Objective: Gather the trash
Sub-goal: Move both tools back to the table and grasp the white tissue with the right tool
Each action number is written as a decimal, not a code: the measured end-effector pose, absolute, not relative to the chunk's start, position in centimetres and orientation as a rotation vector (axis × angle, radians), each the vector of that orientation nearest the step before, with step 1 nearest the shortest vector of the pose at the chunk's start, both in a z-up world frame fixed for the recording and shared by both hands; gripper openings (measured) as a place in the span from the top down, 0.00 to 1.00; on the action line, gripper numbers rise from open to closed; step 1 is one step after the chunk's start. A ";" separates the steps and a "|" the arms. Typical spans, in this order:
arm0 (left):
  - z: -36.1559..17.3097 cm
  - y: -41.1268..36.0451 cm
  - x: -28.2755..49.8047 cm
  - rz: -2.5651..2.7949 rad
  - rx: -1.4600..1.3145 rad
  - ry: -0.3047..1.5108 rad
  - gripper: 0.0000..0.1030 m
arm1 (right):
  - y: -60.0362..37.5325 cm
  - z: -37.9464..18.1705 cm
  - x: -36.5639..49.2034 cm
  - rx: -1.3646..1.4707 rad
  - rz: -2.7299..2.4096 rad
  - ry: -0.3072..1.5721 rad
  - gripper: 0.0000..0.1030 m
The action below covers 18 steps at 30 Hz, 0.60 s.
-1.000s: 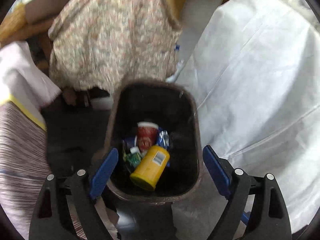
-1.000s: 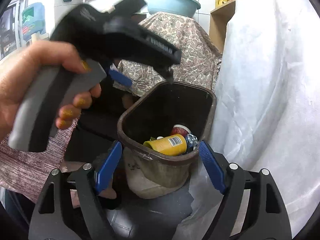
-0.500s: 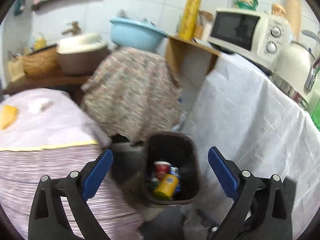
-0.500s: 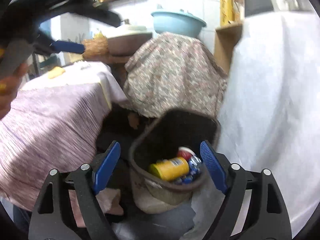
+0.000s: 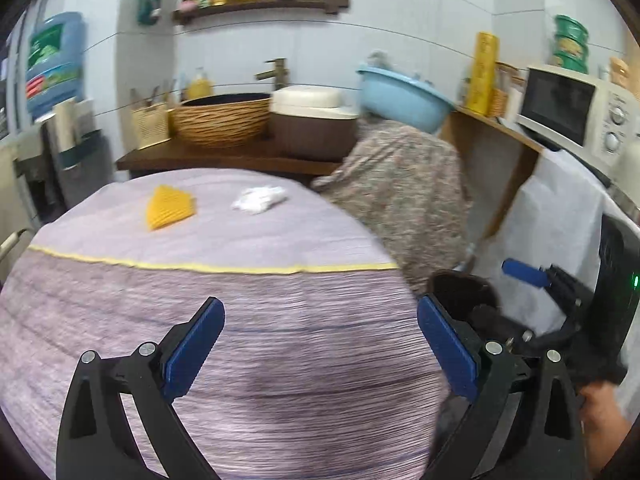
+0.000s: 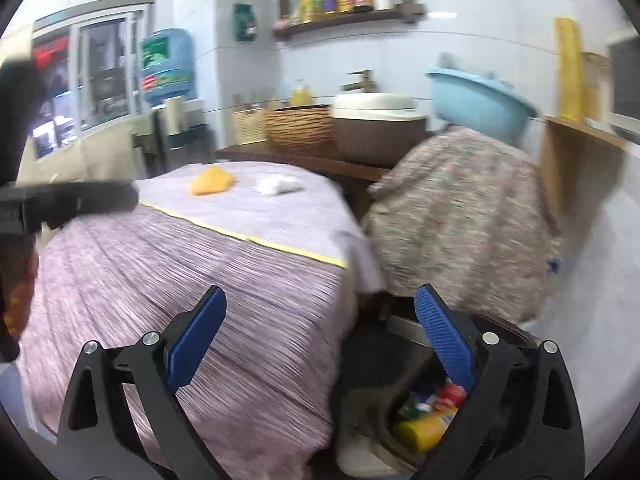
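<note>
Ahead of you the table (image 5: 248,320) fills most of both views, draped in a purple striped cloth (image 6: 200,280) with a thin yellow line across it. To its right stands something under a floral cover (image 5: 404,200), with a light blue basin (image 5: 400,96) on top. Behind the table a dark wooden counter (image 5: 224,158) carries a woven basket (image 5: 222,120) and a brown pot with a cream lid (image 5: 312,120). At far right a white sheet (image 5: 560,216) hangs below a microwave (image 5: 576,112). The bin (image 6: 424,420) sits on the floor at the table's right corner, below the floral cover; in the right wrist view a yellow bottle (image 6: 424,428) and other colourful trash lie inside it. On the tabletop, well beyond both grippers, lie two pieces of trash side by side: a yellow wrapper (image 5: 170,208) on the left and a crumpled white tissue (image 5: 260,199) on the right, apart from each other. Your left gripper (image 5: 320,344) has its jaws spread wide with nothing between them. Your right gripper (image 6: 320,344) has its jaws opening, also with nothing between them; it shows at the right edge of the left wrist view, over the bin.
</note>
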<state>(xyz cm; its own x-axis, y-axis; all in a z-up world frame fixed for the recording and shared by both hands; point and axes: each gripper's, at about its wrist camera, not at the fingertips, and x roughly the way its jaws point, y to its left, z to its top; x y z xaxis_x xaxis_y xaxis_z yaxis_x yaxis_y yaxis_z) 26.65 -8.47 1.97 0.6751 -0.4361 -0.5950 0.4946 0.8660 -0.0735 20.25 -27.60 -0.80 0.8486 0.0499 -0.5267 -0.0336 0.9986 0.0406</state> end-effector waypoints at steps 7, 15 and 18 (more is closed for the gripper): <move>0.2 -0.9 30.0 -0.339 0.117 0.697 0.07 | -22.6 -0.8 28.8 -0.030 0.215 0.664 0.09; -0.4 5.2 33.7 -0.240 0.088 0.723 0.07 | -19.6 -2.2 40.4 -0.089 0.251 0.757 0.09; -1.0 6.2 35.3 -0.235 0.057 0.749 0.07 | -18.6 -3.2 45.4 -0.143 0.223 0.790 0.09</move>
<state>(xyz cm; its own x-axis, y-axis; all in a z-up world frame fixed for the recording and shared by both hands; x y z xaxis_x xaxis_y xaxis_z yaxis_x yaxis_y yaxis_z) 35.30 6.25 -0.97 0.7075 -0.1909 -0.6804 0.2315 0.9723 -0.0320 45.43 -18.63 -3.23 0.6819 0.1449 -0.7169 -0.2516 0.9668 -0.0439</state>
